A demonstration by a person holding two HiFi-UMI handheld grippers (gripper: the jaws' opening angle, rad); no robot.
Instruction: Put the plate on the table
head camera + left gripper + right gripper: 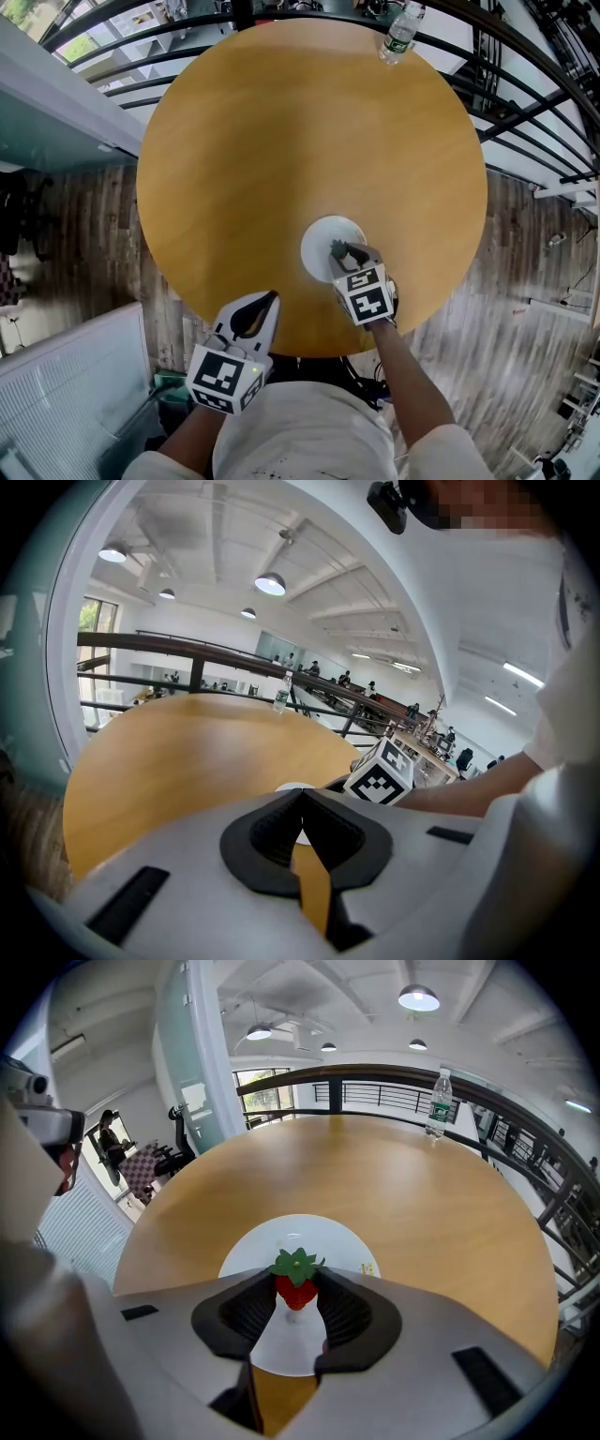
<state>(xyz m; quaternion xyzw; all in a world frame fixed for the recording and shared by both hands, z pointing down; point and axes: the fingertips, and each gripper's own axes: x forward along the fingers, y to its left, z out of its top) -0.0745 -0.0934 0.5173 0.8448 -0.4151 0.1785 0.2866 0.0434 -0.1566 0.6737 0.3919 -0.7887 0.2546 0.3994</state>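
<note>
A: Entry. Plate lies flat on the round table, in the near half, a little right of centre, not far from the near rim. Judged: the placing step looks done.

B: Noted. Right gripper points steeply down over the plate's near-right part. Its jaws are clamped on a strawberry, leaf cap up. In the right gripper view the fruit hangs above bare white plate, apparently not touching it.

A: Left gripper?

B: Jaws pressed together at the tips, nothing between them. It hovers at the table's near edge, left of the plate and apart from it.

A: Risks from here, judged only.

B: One: if the jaws part while the fruit is above the plate, the strawberry may bounce or roll off the shallow dish onto the wood. Two: jaw tips pressing on the plate's near side could tip it or slide it toward the near rim. Three: too firm a clamp could bruise the fruit, though whether it is real or a model cannot be told.

A: Other objects?

B: A water bottle stands at the far rim, well apart from the plate. No hazard seen there.
</note>
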